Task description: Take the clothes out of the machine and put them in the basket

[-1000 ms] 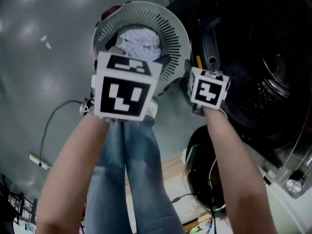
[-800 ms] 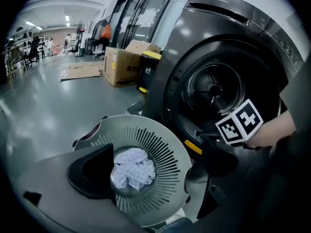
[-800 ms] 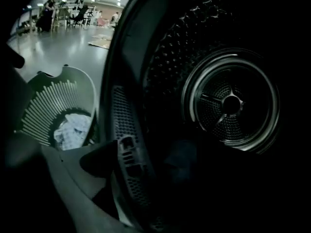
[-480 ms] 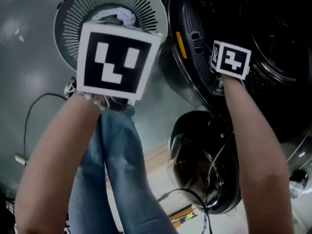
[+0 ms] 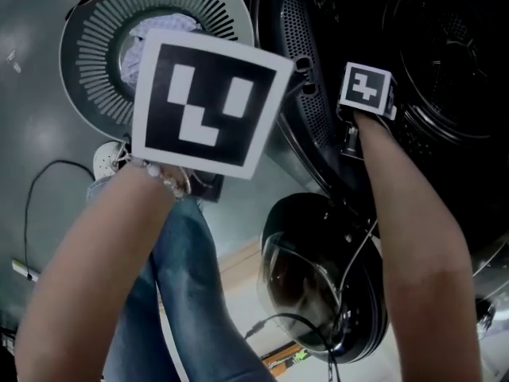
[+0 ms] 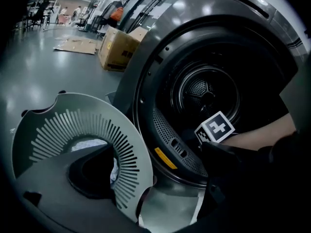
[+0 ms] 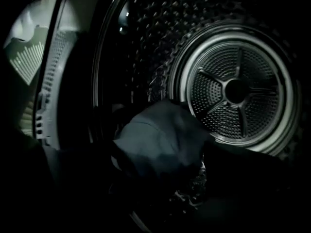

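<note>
one dark garment [image 7: 155, 140] lies low in the drum [image 7: 238, 91], straight ahead of my right tool [image 7: 158, 193], whose jaws have just been opening and grip nothing yet, while my left tool [image 6: 160, 212], released and empty, hangs farther off by the basket [image 5: 95, 46].

Basket [image 5: 89, 54]: light grey plastic, matt; you see its wall cut through with narrow slots.
Clothes in the basket [image 5: 171, 22]: pale cloth, crumpled and soft-looking.
Machine front [image 6: 146, 42]: dark grey, smooth and glossy; it throws highlights back at you.
Drum [image 7: 146, 33]: metal, dimpled and perforated, with a dull sheen.
Garment in the drum [image 7: 155, 140]: dark blue-grey cloth, matt and creased.
Door [image 5: 310, 285]: dark glass, glossy, showing you reflections.
Floor [image 6: 43, 67]: smooth grey with a semi-gloss finish that mirrors the ceiling lights.
Box [image 6: 119, 50]: brown cardboard, matt.
Your trousers [image 5: 187, 293]: blue denim, matt.
</note>
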Action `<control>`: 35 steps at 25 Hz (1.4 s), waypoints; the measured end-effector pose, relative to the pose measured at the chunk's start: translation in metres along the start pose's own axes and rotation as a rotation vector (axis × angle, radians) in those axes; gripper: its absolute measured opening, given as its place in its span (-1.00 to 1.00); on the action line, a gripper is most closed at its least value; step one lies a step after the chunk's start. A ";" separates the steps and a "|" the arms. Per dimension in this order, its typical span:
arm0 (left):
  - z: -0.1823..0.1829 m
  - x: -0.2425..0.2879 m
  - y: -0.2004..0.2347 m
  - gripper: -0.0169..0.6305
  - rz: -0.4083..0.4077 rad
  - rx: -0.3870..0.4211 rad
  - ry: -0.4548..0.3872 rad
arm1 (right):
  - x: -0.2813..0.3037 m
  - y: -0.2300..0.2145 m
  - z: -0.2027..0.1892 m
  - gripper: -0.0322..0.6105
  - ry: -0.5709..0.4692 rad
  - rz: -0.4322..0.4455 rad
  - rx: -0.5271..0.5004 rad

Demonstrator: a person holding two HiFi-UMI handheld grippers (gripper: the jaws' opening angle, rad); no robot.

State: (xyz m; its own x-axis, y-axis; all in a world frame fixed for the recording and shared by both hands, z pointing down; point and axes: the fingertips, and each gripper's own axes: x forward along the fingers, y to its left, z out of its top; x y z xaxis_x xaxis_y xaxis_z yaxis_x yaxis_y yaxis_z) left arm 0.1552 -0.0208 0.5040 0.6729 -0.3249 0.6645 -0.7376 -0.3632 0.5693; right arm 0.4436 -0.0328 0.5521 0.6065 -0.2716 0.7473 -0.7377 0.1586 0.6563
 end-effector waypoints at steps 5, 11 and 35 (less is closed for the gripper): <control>-0.013 0.018 -0.012 0.80 -0.038 0.003 0.058 | 0.036 0.012 -0.004 0.89 0.066 0.080 -0.050; -0.032 0.029 -0.018 0.80 -0.081 -0.035 0.073 | 0.065 0.015 -0.046 0.88 0.173 0.104 -0.074; -0.023 -0.055 -0.021 0.80 -0.032 -0.122 0.034 | -0.086 0.038 -0.021 -0.37 -0.050 -0.002 0.103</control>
State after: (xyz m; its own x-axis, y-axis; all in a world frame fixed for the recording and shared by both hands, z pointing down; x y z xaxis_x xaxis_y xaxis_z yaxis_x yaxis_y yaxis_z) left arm 0.1327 0.0248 0.4664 0.6952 -0.2849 0.6600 -0.7188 -0.2633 0.6434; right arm 0.3695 0.0166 0.5146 0.5938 -0.3196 0.7384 -0.7648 0.0609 0.6414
